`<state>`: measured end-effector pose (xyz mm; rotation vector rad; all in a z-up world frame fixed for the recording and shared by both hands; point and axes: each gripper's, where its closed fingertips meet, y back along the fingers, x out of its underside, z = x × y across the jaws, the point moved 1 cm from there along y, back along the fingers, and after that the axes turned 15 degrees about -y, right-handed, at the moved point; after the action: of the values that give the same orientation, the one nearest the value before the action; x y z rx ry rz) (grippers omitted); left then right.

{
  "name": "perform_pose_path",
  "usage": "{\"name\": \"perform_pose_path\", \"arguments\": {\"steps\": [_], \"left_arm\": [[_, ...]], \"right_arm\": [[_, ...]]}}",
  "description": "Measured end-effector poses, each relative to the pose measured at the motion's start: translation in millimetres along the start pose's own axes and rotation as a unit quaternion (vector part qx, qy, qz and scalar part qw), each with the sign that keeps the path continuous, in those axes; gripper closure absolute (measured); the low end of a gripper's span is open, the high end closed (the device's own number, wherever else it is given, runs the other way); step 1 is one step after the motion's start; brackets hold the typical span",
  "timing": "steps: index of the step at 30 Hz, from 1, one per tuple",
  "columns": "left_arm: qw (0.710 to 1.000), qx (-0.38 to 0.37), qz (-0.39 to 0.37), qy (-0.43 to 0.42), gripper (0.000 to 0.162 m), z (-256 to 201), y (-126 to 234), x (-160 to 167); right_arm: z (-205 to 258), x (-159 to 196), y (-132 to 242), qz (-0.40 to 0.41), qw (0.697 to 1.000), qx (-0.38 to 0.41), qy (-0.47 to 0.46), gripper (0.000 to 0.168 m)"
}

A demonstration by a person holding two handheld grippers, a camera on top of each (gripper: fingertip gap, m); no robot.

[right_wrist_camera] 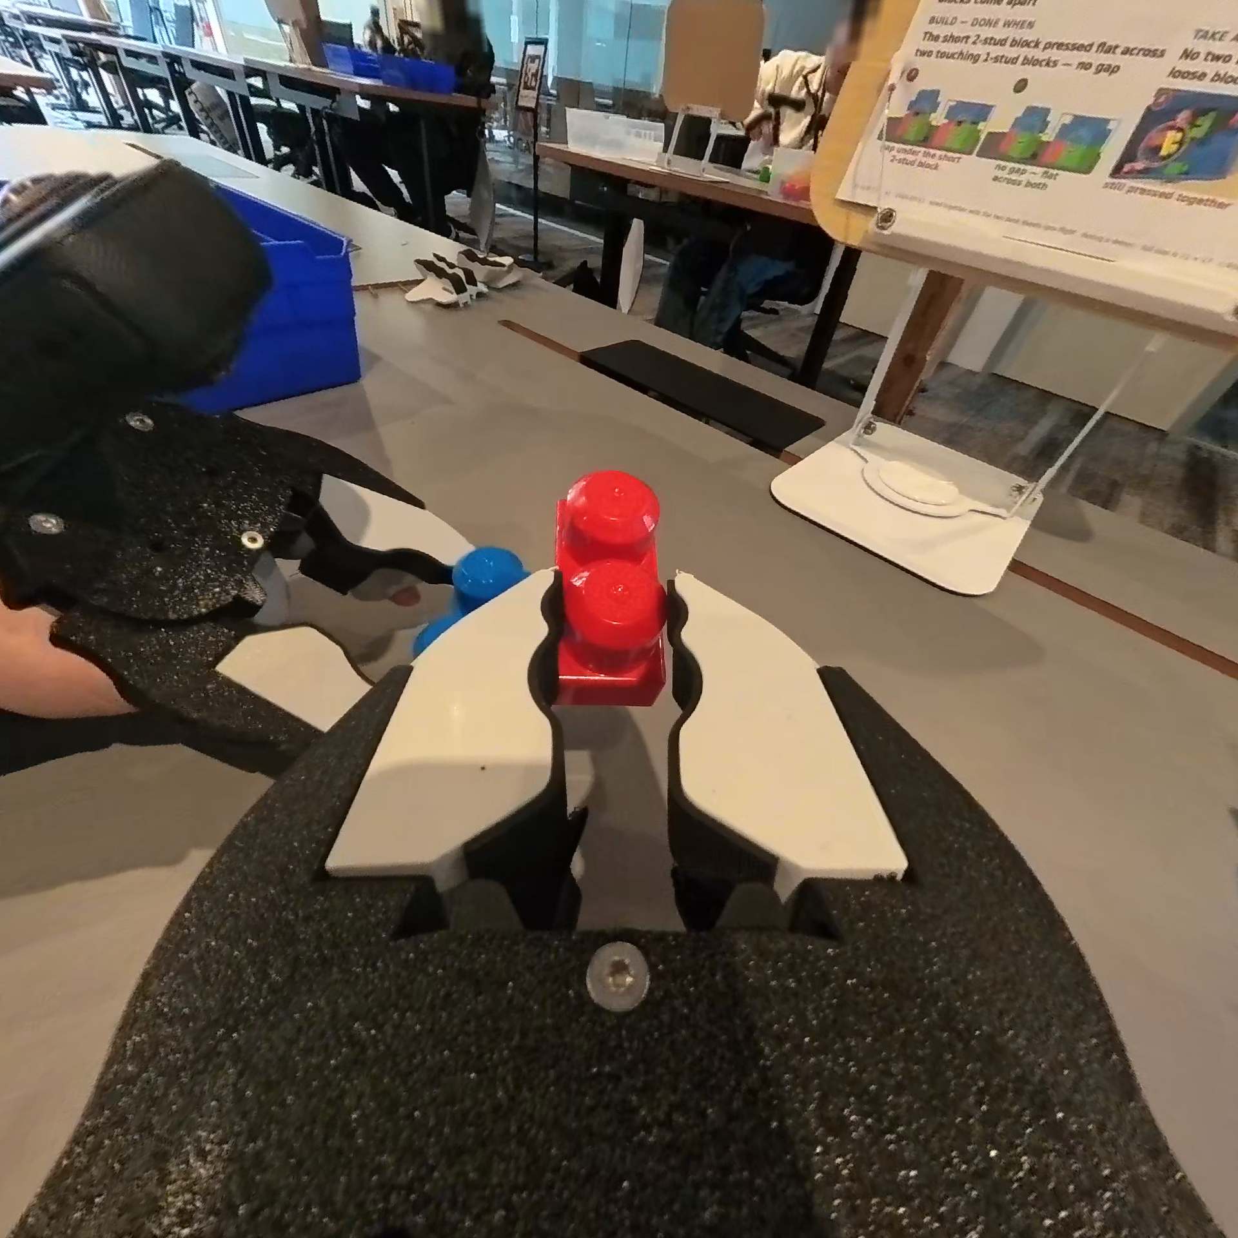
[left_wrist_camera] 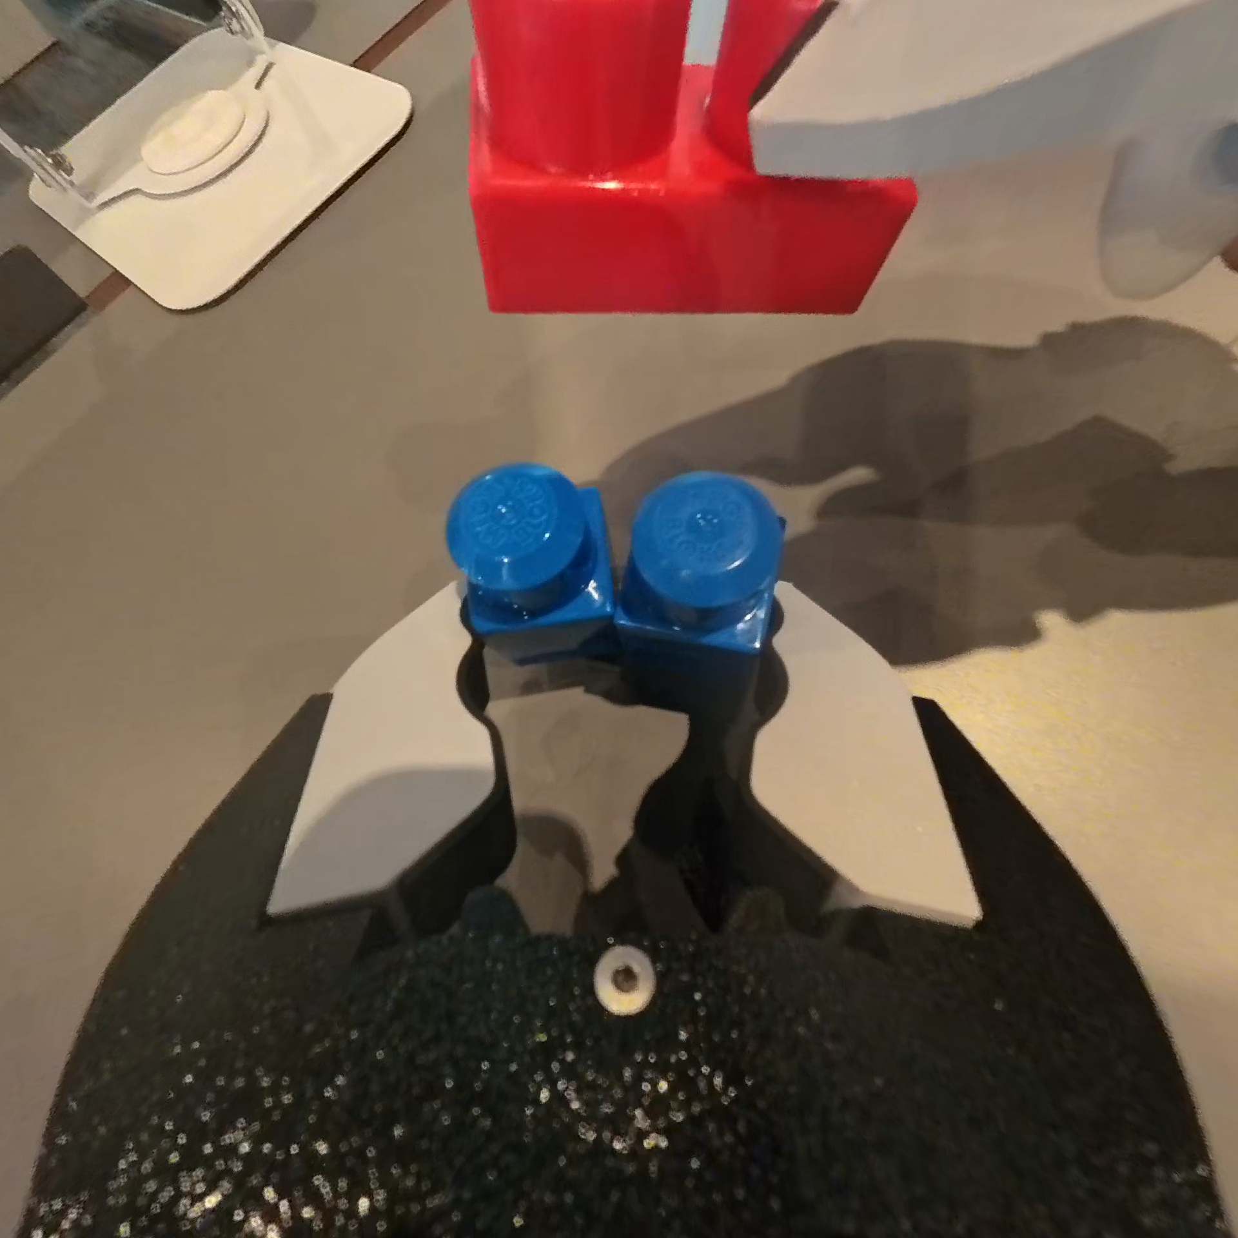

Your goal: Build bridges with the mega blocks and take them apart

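Note:
Two blue one-stud blocks point(left_wrist_camera: 620, 576) stand side by side, touching, studs up, and my left gripper point(left_wrist_camera: 620, 603) is shut on the pair. They also show in the right wrist view point(right_wrist_camera: 469, 596), partly hidden behind my right finger. My right gripper point(right_wrist_camera: 613, 589) is shut on a red two-stud block point(right_wrist_camera: 613, 603), clamped around its nearer stud. In the left wrist view the red block point(left_wrist_camera: 683, 228) hangs in the air above and beyond the blue pair, with a white finger point(left_wrist_camera: 938, 100) of the right gripper on it.
A white stand base point(left_wrist_camera: 201, 174) with a clear holder sits at the far left; it also shows in the right wrist view point(right_wrist_camera: 924, 522), carrying an instruction sheet point(right_wrist_camera: 1045, 114). A blue bin point(right_wrist_camera: 295, 315) and a black mat point(right_wrist_camera: 703, 395) lie farther off on the grey table point(right_wrist_camera: 938, 737). The grippers' ends are close to 10 cm from one another.

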<state>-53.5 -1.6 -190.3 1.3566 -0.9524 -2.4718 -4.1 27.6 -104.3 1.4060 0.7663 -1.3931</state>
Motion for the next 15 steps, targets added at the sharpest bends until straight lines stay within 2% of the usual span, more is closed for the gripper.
{"name": "perform_pose_path", "arguments": {"steps": [15], "left_arm": [[1.0, 0.005, -0.004, -0.011, 0.084, -2.1, 0.2, -1.4]], "right_arm": [[2.7, 0.0, -0.1, 0.0, 1.0, -0.008, 0.001, 0.14]]}}
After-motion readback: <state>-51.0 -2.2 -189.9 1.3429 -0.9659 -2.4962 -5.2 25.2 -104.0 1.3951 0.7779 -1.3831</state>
